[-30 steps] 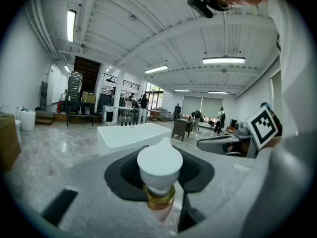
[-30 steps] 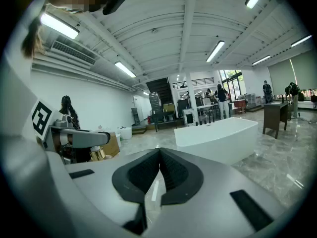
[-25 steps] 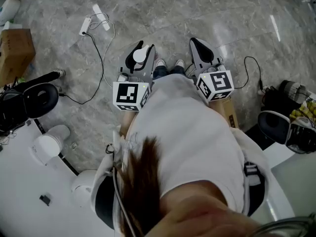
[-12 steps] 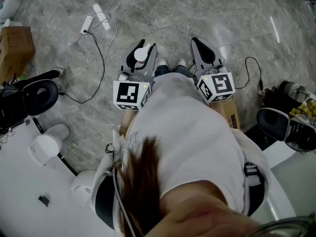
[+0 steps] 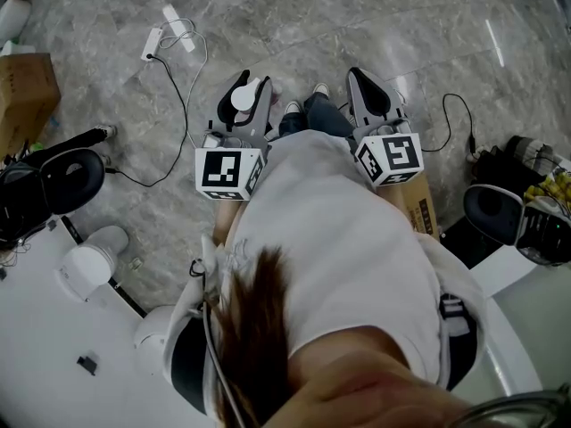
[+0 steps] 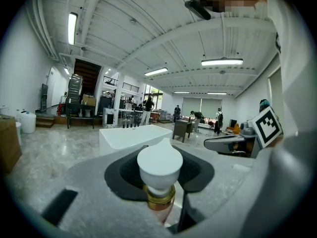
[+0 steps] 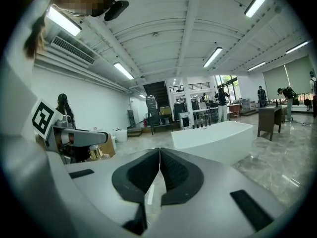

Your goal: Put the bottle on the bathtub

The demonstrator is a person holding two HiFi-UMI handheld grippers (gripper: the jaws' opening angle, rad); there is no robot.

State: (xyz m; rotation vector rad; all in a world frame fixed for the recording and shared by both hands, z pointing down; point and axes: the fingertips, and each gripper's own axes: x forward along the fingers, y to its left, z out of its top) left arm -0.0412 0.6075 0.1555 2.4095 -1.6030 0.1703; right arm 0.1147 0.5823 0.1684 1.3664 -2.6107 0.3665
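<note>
So the bottle (image 6: 159,168) (white cap, gold collar, pinkish body under that) is upright in the left gripper (image 5: 247,85). The jaws are clamped on it from both sides and the cap pokes up above the black pads. It's nowhere near the bathtub (image 6: 130,137), a white tub standing on the grey marble floor (image 5: 294,25) far ahead, well apart from both grippers. In the left gripper view the tub shows behind the cap and a bit to the left. In the right gripper view it's ahead and off to the right. The right gripper (image 7: 159,156) is just beside the left one, jaws pressed together with nothing between them. Both are held out in front of the person's body, each with its marker cube (image 5: 223,172) at the near end, and the person's shoes (image 5: 292,109) show between them. On the floor to the far left there's a white power strip (image 5: 153,44) with a looping cable, and a cardboard box (image 5: 25,96) sits at the left edge. A few people are standing around far across the hall.
</note>
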